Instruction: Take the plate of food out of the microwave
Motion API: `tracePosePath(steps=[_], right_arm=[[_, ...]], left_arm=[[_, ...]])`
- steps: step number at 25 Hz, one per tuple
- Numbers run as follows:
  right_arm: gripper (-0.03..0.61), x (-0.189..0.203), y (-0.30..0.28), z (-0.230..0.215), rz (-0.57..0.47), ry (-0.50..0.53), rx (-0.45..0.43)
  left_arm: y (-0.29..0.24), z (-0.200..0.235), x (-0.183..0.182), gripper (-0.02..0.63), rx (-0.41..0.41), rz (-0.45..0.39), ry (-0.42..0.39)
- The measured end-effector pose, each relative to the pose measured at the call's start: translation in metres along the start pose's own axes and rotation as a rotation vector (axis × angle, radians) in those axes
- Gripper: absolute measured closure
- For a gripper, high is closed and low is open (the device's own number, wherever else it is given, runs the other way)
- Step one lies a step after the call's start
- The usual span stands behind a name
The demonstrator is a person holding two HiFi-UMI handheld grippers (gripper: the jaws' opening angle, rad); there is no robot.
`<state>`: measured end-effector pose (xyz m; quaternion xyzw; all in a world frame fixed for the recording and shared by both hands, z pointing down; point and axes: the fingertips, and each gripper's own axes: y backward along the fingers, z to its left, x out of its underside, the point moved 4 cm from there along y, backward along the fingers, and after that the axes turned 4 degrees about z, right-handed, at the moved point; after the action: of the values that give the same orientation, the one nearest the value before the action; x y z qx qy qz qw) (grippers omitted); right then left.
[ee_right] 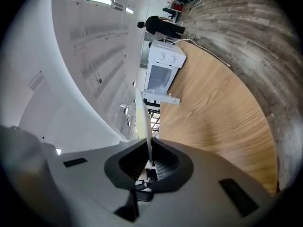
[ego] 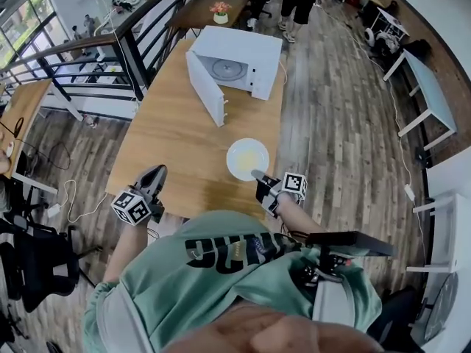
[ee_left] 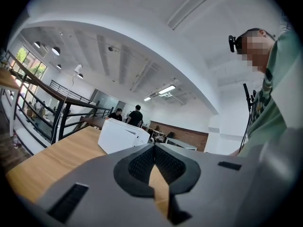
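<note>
Pinching plate (ego: 247, 158) rim, right hand-held gripper (ego: 259, 175), microwave (ego: 235, 63) beyond

We see a smooth, matt light-wood table (ego: 165, 134), a glossy white plate (ego: 247, 159), a smooth white microwave (ego: 254, 54) at upper middle, and grainy wooden floor planks (ego: 338, 123).

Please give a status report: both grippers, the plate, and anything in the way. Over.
Status: right gripper shut on plate rim; left gripper shut, empty. The plate is out of the microwave, over the table. No obstacle seen near it.
</note>
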<state>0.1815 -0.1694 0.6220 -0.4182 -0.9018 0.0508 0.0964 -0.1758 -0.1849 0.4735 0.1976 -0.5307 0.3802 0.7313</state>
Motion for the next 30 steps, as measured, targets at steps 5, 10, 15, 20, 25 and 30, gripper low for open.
tracePosePath(steps=[5, 10, 15, 20, 25, 30], right_arm=[[0.557, 0.005, -0.007, -0.013, 0.009, -0.04, 0.028], [0.557, 0.012, -0.059, -0.001, 0.031, -0.008, 0.042], [0.557, 0.026, -0.133, 0.014, 0.067, 0.015, 0.058], [0.557, 0.046, -0.202, 0.021, 0.107, -0.003, 0.11], [0.556, 0.053, -0.268, 0.005, 0.167, 0.003, 0.153], [0.557, 0.063, -0.324, -0.005, 0.257, 0.03, 0.205]], left_arm=[[-0.005, 0.006, 0.005, 0.61, 0.022, 0.024, -0.013], [0.007, 0.054, 0.001, 0.611, 0.04, 0.032, -0.008], [0.029, 0.121, -0.009, 0.61, 0.074, 0.043, -0.016], [0.051, 0.185, -0.017, 0.611, 0.092, 0.078, -0.003], [0.057, 0.239, -0.007, 0.61, 0.103, 0.113, 0.01], [0.073, 0.28, 0.007, 0.611, 0.077, 0.102, 0.053]])
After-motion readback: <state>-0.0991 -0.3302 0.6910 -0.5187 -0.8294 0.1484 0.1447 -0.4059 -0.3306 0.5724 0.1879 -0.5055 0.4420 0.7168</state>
